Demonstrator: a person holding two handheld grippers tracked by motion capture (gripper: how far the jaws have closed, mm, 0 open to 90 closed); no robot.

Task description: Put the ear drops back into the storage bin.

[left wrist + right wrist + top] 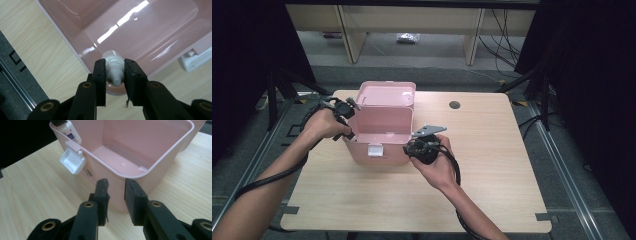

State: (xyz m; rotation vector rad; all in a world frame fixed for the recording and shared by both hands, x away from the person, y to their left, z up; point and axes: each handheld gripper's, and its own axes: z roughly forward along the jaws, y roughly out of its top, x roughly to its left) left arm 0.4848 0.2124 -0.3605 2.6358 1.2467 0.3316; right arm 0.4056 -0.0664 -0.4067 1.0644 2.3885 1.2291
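Hovering over the pink box's rim, left gripper clamps a bottle.

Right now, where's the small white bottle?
In the left gripper view, the small white bottle sits clamped in the left claw, over the pink box's rim.

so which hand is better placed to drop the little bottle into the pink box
Left. The left tongs are already clamped on the small white bottle, right over the rim of the open pink box. The right tongs hold nothing; they sit open at the box's near corner, apparently steadying it.
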